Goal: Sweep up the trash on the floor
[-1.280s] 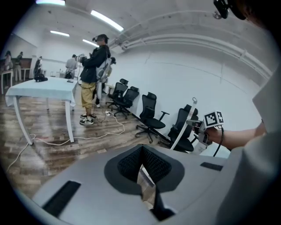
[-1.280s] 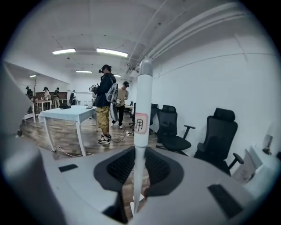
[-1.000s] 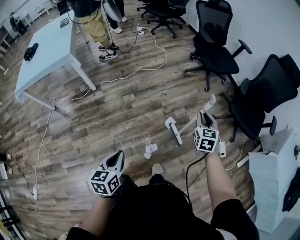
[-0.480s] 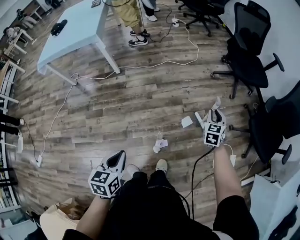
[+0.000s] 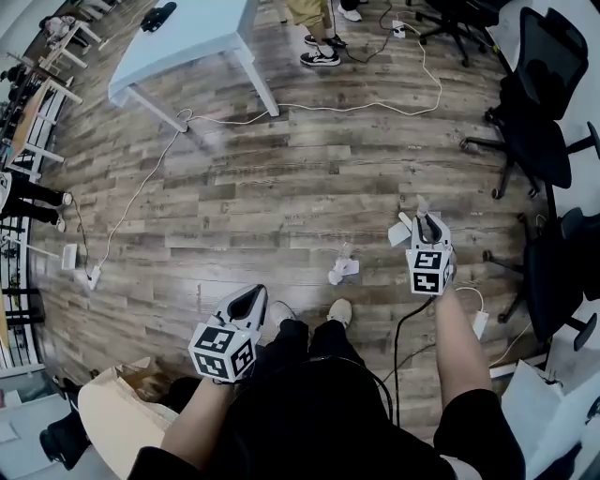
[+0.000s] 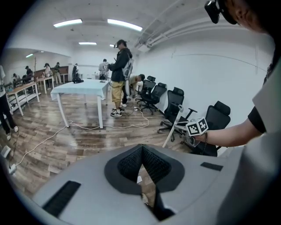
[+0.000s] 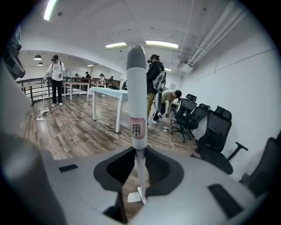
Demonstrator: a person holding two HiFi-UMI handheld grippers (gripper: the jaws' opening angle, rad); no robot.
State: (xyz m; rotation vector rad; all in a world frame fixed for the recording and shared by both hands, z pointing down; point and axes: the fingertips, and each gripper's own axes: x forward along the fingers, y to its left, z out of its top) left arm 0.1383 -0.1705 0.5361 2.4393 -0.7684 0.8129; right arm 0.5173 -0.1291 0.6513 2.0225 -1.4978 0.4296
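— Where's the trash?

— A crumpled white scrap [image 5: 343, 270] lies on the wooden floor [image 5: 281, 187], at twelve o'clock from the wearer's shoe [image 5: 340, 311], just beside it.

— And the broom?

— The right hand-held gripper [image 7: 139, 169] pinches its white pole [image 7: 136, 110] between the jaws, with the pole upright. In the head view that hand-held gripper [image 5: 427, 225] sits at three o'clock of the scrap, and the pole's flat white foot [image 5: 401, 231] is on the floor at two o'clock of it, apart from it.

— The other one?

— The left hand-held gripper [image 6: 141, 165] has its jaws pressed together on nothing, at seven o'clock of the scrap.

— Around them?

— A pale blue desk [image 5: 202, 28] at eleven o'clock, a white cable [image 5: 356, 105] across the floor at twelve, and black office chairs [image 5: 539, 103] at two.
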